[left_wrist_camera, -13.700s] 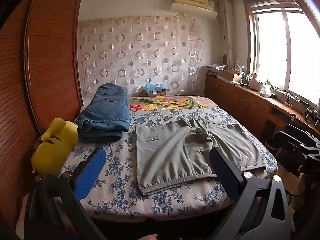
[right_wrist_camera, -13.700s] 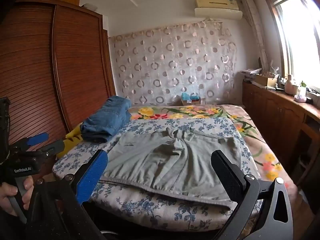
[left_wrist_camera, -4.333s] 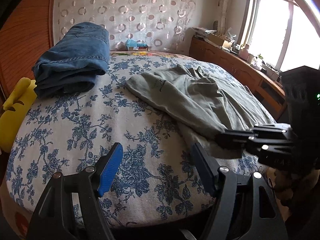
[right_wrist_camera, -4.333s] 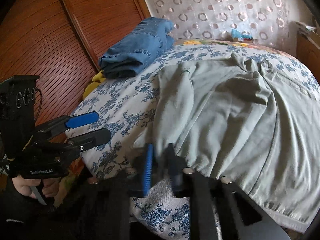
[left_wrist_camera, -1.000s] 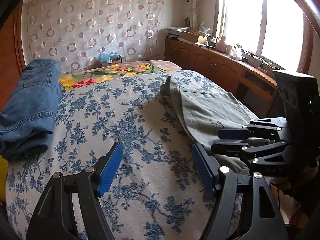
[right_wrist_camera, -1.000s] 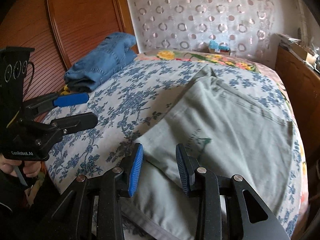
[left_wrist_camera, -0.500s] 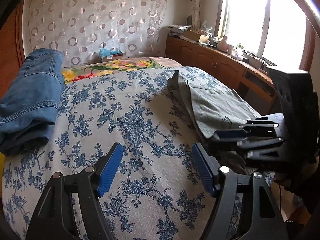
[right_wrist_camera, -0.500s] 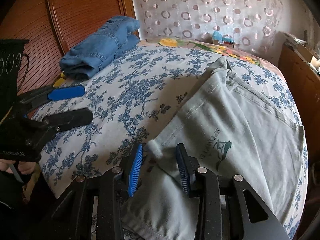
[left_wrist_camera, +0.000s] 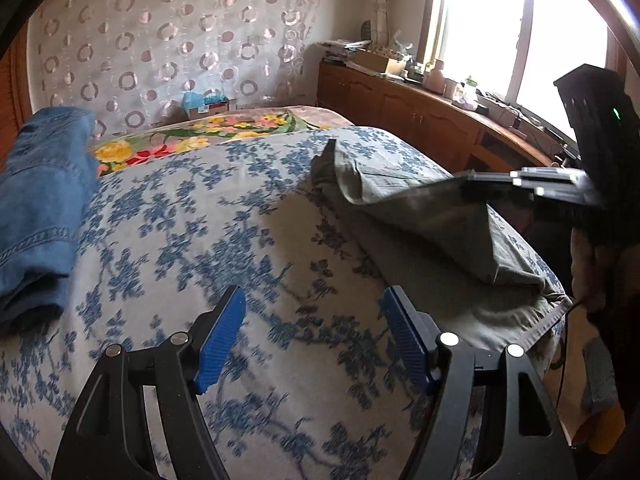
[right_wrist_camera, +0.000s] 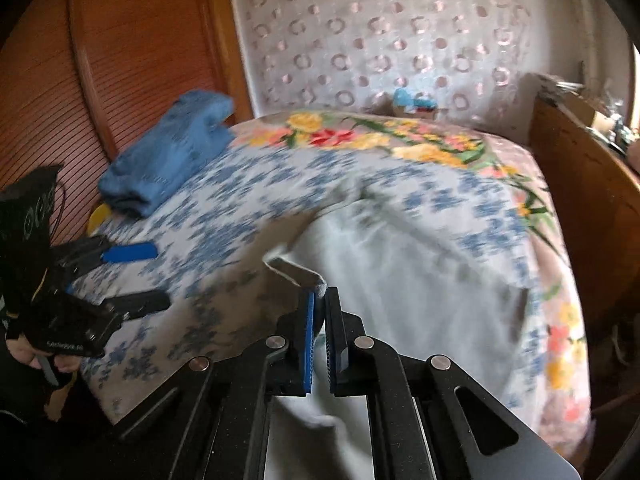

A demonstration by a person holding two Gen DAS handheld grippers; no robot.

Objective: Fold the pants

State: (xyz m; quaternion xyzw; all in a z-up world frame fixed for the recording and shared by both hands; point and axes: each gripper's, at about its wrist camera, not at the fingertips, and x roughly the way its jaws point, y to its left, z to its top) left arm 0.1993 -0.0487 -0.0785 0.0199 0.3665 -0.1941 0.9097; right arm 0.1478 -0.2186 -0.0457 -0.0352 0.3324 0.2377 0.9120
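The grey-green pants (left_wrist_camera: 424, 216) lie on the right half of the flowered bed (left_wrist_camera: 208, 232), folded lengthwise. My right gripper (right_wrist_camera: 319, 300) is shut on a corner of the pants (right_wrist_camera: 400, 272) and holds it lifted above the bed; it also shows in the left wrist view (left_wrist_camera: 472, 184) with cloth draped from it. My left gripper (left_wrist_camera: 312, 320) is open and empty, hovering over the bare bedspread left of the pants; it also shows in the right wrist view (right_wrist_camera: 132, 276).
Folded blue jeans (left_wrist_camera: 36, 200) lie at the bed's left side by the wooden wardrobe (right_wrist_camera: 120, 60). A wooden cabinet (left_wrist_camera: 420, 120) with clutter runs under the window at right. A yellow toy (right_wrist_camera: 98, 216) peeks out under the jeans.
My right gripper has shut on the pants' corner and lifted it up off the bed. My left gripper has stayed open over the bedspread.
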